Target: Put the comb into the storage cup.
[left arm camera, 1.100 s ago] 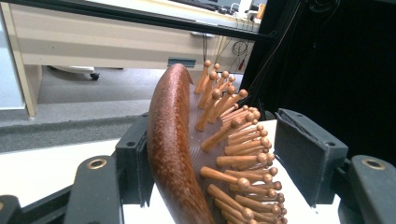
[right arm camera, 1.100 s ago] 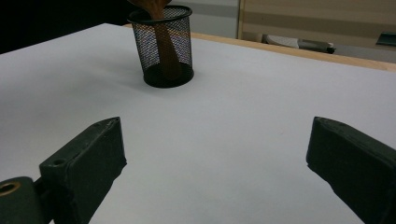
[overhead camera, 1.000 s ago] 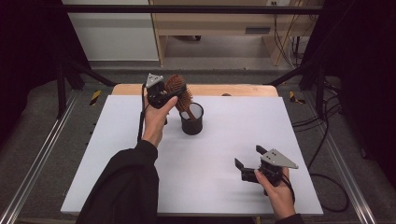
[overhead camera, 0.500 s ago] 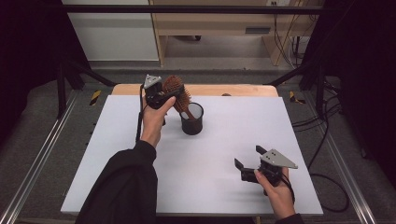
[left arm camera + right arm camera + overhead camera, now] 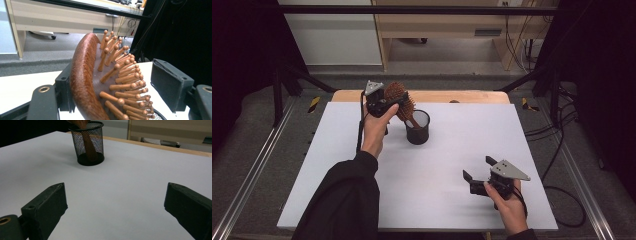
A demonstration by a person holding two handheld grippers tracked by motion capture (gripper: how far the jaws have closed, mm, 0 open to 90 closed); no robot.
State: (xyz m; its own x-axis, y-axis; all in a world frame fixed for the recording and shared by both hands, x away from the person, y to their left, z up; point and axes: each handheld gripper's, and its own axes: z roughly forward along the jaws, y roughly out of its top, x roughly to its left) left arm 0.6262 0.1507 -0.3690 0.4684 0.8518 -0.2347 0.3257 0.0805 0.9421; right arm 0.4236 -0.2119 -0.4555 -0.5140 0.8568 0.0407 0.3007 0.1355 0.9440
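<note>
Holding my left gripper point(image 5: 388, 102) around the head of the wooden hairbrush point(image 5: 399, 100), I have its jaws spread, one against the brush's back, the other clear of the bristles. The handle stands tilted in the black mesh cup point(image 5: 417, 127) on the white table point(image 5: 472, 135). My right gripper point(image 5: 478, 169) rests well apart, near the table's front, jaws wide and empty.

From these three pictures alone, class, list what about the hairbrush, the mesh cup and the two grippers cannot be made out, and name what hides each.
- Hairbrush: its handle is cut off by the bottom edge in the left gripper view; in the right gripper view its head is cut off by the top edge.
- Mesh cup: its floor, hidden by its own wall in the high view.
- Left gripper: whether both fingers press the brush; one stands apart.
- Right gripper: the table under it.
</note>
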